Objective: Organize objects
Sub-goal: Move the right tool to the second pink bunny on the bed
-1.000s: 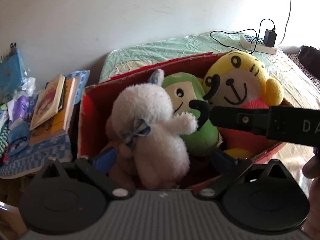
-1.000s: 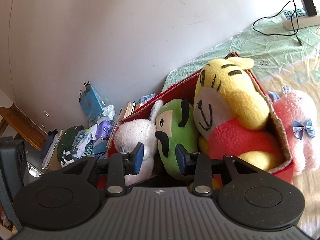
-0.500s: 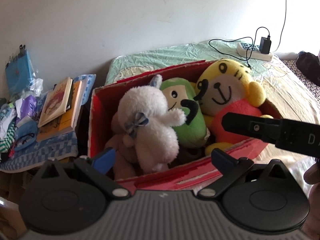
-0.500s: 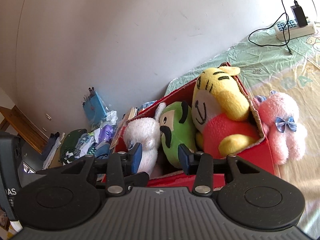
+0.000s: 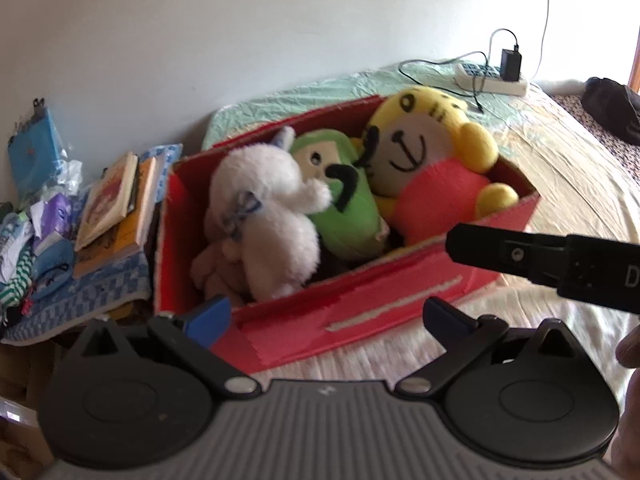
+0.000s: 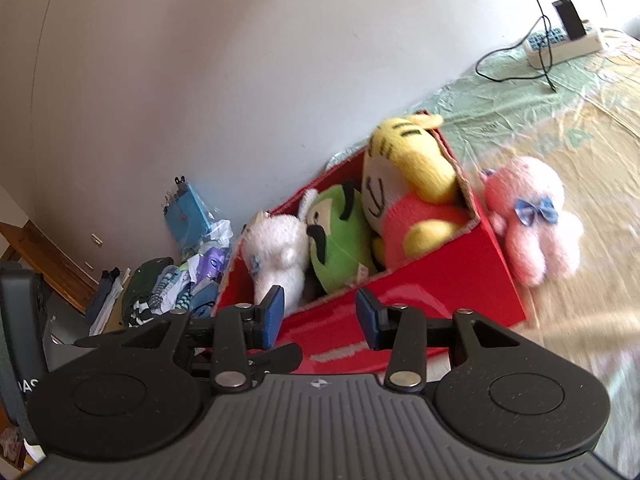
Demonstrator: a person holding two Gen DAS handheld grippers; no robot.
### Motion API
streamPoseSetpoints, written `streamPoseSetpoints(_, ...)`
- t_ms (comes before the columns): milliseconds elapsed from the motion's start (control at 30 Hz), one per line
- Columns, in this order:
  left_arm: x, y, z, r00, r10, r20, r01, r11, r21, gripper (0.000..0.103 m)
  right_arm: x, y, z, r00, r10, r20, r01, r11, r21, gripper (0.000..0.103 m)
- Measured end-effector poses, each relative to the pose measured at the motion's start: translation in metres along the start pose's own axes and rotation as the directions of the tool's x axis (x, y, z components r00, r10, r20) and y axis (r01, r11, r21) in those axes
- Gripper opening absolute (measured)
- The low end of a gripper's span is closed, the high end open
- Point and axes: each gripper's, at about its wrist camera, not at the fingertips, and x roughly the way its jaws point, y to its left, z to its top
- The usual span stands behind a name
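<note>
The red box [image 5: 360, 308] sits on the bed [image 5: 580, 184] near the wall, packed side by side with a white plush [image 5: 272, 216], a green plush [image 5: 344, 204] and a yellow tiger [image 5: 424, 148], probably wedged upright so all three fit. A pink plush [image 6: 532, 220] lies outside, touching the box's right end, likely the one left to stow. The left gripper [image 5: 326, 316] and right gripper [image 6: 320, 314] hover before the box, fingers spread and holding nothing, the left pair wider; books [image 5: 116, 208] and clothes [image 6: 160, 292] lie beyond the bed.
</note>
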Motion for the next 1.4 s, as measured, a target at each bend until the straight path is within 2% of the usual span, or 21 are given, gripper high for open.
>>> streamPoseSetpoints(233, 0.016, -0.016, -0.013, 0.995, -0.069, -0.075, 0.069, 0.998, 0.002, 0.102, -0.002, -0.019, -0.010, 0.999, -0.028, -0.024, 0.029, 0.998, 0.047, 0.044)
streamPoseSetpoints(400, 0.036, -0.028, -0.019, 0.966, -0.193, -0.172, 0.186, 0.981, -0.053, 0.101, -0.004, -0.033, -0.009, 0.998, -0.037, -0.054, 0.040, 0.998, 0.046, 0.044)
streamPoseSetpoints(567, 0.045, -0.049, -0.018, 0.959, -0.217, -0.183, 0.209, 0.976, -0.062, 0.102, -0.009, -0.055, -0.001, 0.995, -0.064, -0.082, 0.069, 0.996, 0.061, 0.044)
streamPoseSetpoints(900, 0.070, -0.110, -0.014, 0.932, -0.298, -0.207, 0.282, 0.954, -0.103, 0.102, -0.018, -0.113, 0.022, 0.966, -0.209, -0.150, 0.215, 0.976, 0.022, 0.044)
streamPoseSetpoints(1133, 0.082, -0.135, -0.014, 0.924, -0.290, -0.249, 0.261, 0.955, -0.142, 0.102, -0.002, -0.150, 0.038, 0.961, -0.208, -0.180, 0.206, 0.978, -0.029, 0.043)
streamPoseSetpoints(1233, 0.086, -0.136, -0.017, 0.938, -0.247, -0.243, 0.210, 0.963, -0.169, 0.102, 0.010, -0.160, 0.045, 0.963, -0.181, -0.198, 0.179, 0.983, -0.027, 0.043)
streamPoseSetpoints(1400, 0.090, -0.133, -0.019, 0.943, -0.227, -0.244, 0.170, 0.958, -0.232, 0.102, 0.030, -0.166, 0.051, 0.964, -0.160, -0.213, 0.151, 0.987, -0.058, 0.043)
